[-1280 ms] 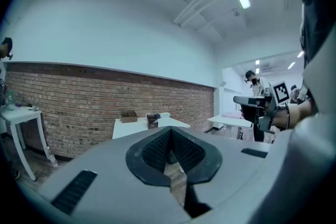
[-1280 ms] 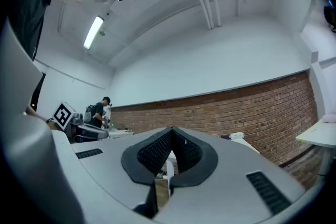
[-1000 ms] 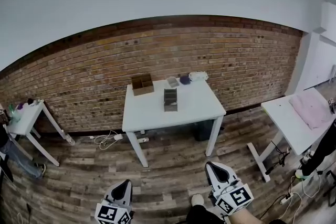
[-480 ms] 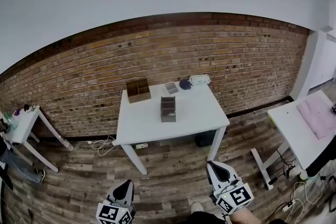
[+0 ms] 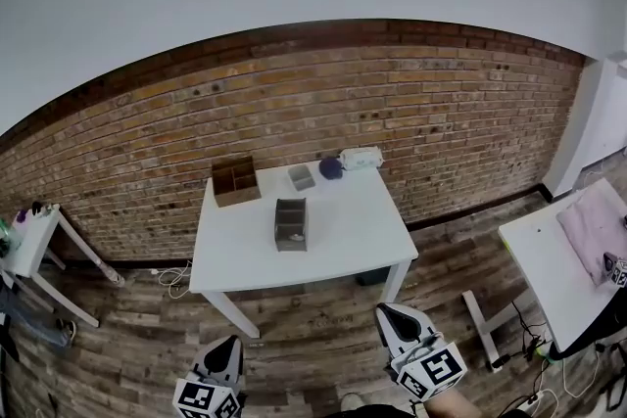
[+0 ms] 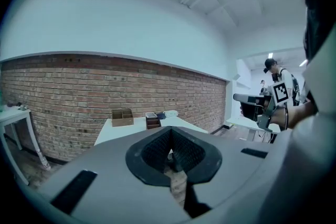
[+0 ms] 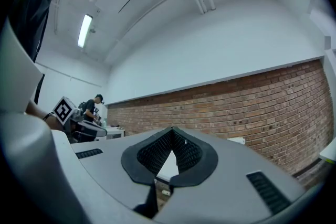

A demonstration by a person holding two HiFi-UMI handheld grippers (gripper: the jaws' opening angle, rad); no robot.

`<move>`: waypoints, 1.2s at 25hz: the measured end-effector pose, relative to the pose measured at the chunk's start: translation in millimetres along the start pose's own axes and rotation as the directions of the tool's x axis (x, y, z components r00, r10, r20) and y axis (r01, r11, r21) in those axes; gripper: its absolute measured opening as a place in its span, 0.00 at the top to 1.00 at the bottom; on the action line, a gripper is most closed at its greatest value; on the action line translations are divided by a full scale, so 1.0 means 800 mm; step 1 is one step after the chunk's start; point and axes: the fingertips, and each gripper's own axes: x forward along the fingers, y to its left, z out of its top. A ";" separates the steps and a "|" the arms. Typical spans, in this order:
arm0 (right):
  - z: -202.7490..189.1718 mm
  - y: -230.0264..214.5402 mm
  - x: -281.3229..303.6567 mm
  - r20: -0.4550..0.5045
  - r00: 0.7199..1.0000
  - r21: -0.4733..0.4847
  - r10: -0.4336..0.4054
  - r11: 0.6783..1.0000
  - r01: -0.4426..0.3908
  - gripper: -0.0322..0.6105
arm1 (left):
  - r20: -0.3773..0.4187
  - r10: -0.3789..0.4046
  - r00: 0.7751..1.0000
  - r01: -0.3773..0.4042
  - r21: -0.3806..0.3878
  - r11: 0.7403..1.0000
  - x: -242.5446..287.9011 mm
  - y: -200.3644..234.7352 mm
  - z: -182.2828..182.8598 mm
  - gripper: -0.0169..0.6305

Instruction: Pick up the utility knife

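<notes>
A room with a brick wall (image 5: 294, 103) and a plank floor (image 5: 313, 328), seen from above and behind two hand-held grippers.

There are three white tables. The middle table (image 5: 338, 235) stands against the wall. A small table (image 5: 37, 232) sits at the far left. A third table (image 5: 541, 259) at the right carries a pink cloth (image 5: 596, 228).

Five things rest on the middle table. Four form a row along its back edge, near the wall: a brown box (image 5: 235, 181), a grey tray (image 5: 302, 177), a dark blue lump (image 5: 331, 168) and a white object (image 5: 361, 158). The fifth, a dark organiser (image 5: 290, 225), stands alone nearer the centre. The table's front half and right side show bare white.

The utility knife cannot be picked out at this distance.

The left gripper (image 5: 227, 348) and right gripper (image 5: 388, 313) hang low in the head view, well apart from each other. Both point towards the table. Each has its jaws pressed together at the tips, with nothing between them.

A broad strip of floor lies between the grippers and the table's front edge. A cable (image 5: 174, 275) trails by the front left leg.
</notes>
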 end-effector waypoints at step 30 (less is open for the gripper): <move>-0.041 -0.115 0.105 -0.068 0.996 0.002 0.064 0.998 -0.064 0.95 | -0.023 0.030 0.999 -0.031 -0.024 0.999 0.165 0.033 0.014 0.99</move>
